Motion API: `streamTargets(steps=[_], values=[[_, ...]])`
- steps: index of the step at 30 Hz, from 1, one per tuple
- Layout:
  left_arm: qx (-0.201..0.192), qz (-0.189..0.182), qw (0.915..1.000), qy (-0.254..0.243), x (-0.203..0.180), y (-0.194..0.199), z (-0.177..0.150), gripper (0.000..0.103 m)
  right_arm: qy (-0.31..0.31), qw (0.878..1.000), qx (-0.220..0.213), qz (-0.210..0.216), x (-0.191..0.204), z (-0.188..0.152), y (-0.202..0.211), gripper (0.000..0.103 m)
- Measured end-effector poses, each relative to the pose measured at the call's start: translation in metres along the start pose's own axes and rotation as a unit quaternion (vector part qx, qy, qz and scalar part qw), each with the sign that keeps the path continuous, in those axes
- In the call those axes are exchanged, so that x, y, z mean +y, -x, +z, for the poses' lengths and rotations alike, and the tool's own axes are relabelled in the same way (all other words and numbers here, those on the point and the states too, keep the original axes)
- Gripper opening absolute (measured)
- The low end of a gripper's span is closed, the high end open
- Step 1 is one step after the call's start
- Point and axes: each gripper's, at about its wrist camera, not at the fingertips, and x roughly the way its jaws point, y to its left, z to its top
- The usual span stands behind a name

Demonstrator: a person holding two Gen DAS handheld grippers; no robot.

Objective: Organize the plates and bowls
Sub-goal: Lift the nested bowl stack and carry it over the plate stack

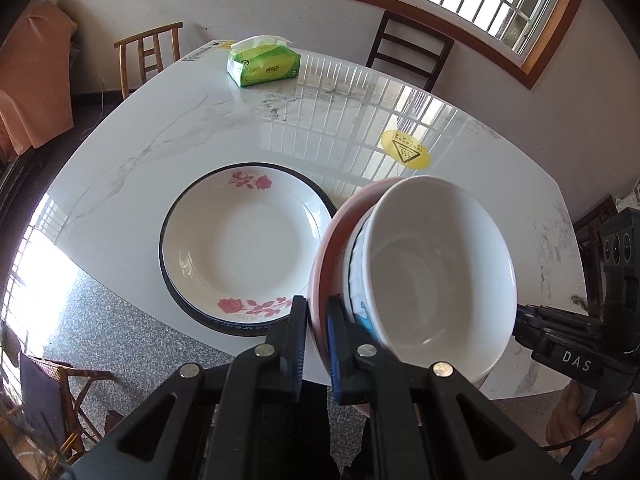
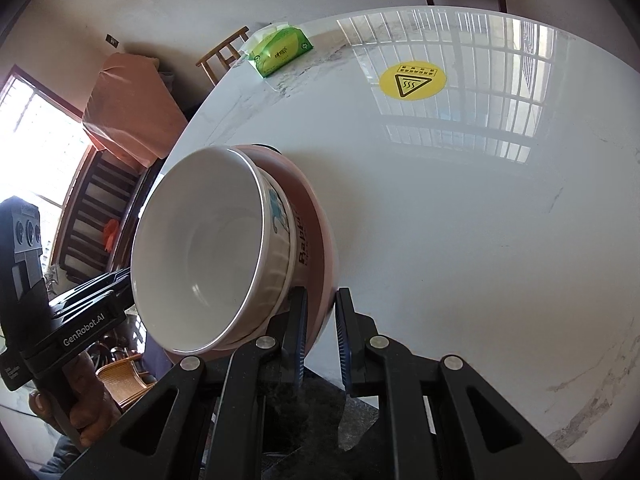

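Observation:
A pink plate (image 1: 324,256) carries two nested white bowls (image 1: 436,272) and is held tilted above the table's near edge. My left gripper (image 1: 317,344) is shut on the plate's rim on one side. My right gripper (image 2: 321,340) is shut on the rim on the opposite side (image 2: 320,240); the bowls (image 2: 208,252) show blue print on their wall. A white plate with red roses and a dark rim (image 1: 244,248) lies flat on the white marble table (image 1: 160,128), just left of the held stack.
A green tissue pack (image 1: 264,64) sits at the table's far side (image 2: 284,50). A yellow round warning sticker (image 1: 406,150) is on the tabletop (image 2: 412,80). Wooden chairs (image 1: 148,52) stand around the table. The floor lies below the near edge.

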Motion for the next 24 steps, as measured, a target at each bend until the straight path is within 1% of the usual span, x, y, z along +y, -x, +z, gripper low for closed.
streamTargets(steps=[13,24], values=[[-0.018,0.012,0.9992,0.032,0.054,0.011,0.014,0.008,0.023,1.000,0.008,0.010,0.047,0.023,-0.021,0.014],[-0.018,0.020,0.9982,0.053,0.085,0.005,0.028,0.008,0.036,0.999,0.016,0.018,0.073,0.044,-0.045,0.014]])
